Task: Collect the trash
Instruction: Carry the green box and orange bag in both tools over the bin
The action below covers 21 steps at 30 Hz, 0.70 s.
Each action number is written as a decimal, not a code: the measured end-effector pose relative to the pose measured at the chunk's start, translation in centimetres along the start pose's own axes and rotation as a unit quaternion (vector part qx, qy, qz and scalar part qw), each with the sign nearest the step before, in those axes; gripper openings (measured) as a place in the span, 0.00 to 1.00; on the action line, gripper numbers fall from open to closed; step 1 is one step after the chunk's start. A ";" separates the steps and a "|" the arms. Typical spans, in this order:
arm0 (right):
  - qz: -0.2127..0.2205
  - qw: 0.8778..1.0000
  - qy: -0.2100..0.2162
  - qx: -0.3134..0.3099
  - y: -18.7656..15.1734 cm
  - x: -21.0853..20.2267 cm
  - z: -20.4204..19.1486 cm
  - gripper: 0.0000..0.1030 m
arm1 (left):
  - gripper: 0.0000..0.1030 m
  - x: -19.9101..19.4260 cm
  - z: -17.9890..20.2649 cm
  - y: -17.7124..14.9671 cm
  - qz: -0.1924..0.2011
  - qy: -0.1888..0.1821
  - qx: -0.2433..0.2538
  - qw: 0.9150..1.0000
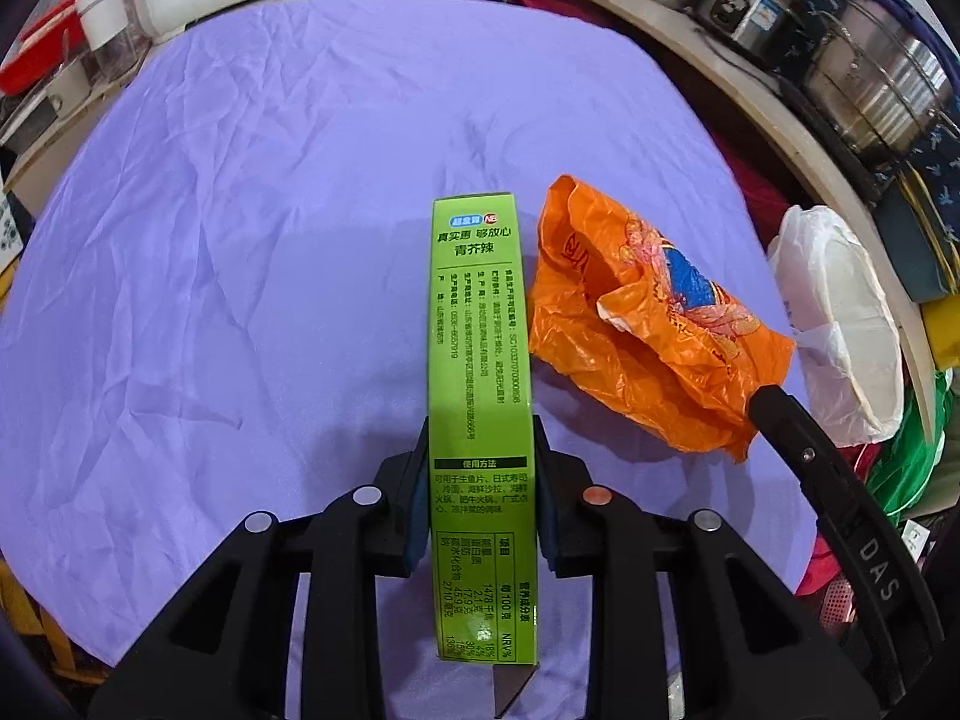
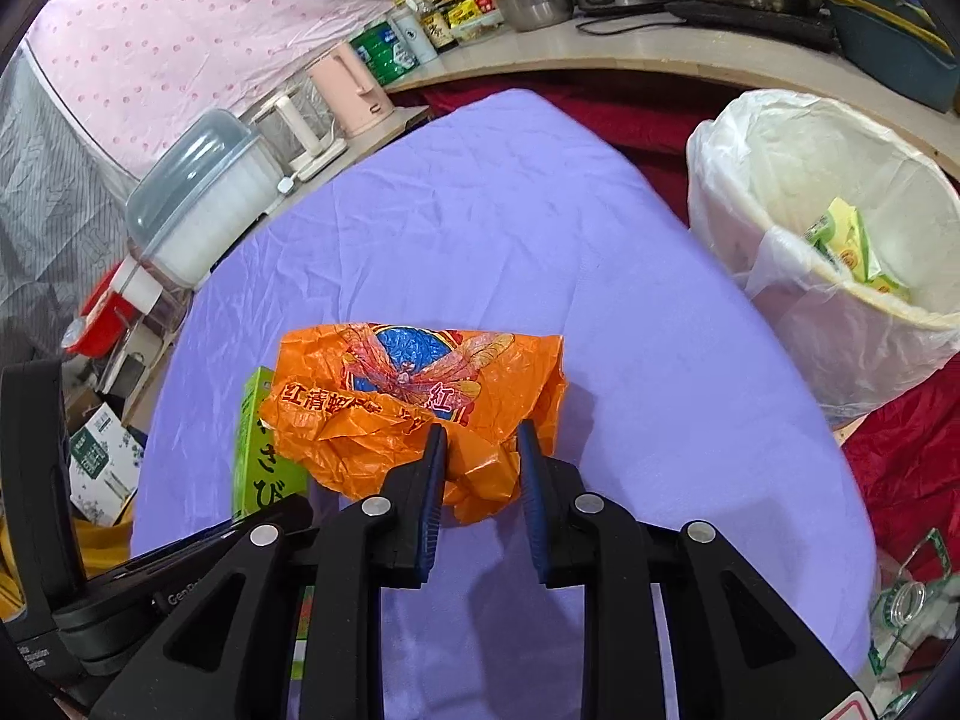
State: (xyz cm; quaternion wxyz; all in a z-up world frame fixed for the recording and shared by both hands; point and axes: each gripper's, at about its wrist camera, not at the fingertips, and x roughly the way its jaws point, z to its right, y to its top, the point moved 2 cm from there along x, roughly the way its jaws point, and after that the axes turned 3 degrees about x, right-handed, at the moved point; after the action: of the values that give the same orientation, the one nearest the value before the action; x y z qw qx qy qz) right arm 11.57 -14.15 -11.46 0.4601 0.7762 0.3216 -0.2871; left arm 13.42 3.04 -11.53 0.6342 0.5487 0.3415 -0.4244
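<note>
Both wrist views are bright and evenly lit from overhead, colours saturated, with no strong glare apart from small highlights on the steel pots (image 1: 864, 84) and on the sheen of the orange plastic bag (image 2: 414, 402). Soft shadows fall on the purple cloth (image 1: 300, 180) just under the green box (image 1: 480, 360) and beside the bag, edges diffuse. Heavy fisheye bending curves the shelf edge (image 2: 660, 60) and the cloth outline, dark vignette fills the corners, the centre is sharp enough to read the box print, and the periphery looks slightly soft and smeared.
</note>
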 end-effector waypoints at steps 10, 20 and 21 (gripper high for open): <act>0.068 0.997 -0.010 0.025 2.9 -4.5 2.7 0.22 | 0.26 -3.3 3.6 1.5 0.049 -0.029 0.059 0.997; 0.131 0.989 -0.034 0.064 5.8 -9.2 7.4 0.22 | 0.26 -4.7 10.0 3.1 0.074 -0.054 0.120 0.988; 0.138 0.987 -0.038 0.069 6.1 -9.7 8.1 0.22 | 0.26 -4.8 10.8 3.3 0.076 -0.057 0.127 0.987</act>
State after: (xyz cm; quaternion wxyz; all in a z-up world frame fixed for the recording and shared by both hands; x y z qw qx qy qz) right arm 8.93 -25.92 -4.39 0.4523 0.8317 0.1732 -0.2715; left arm 14.11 -6.70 -4.14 0.6085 0.6240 0.2056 -0.4451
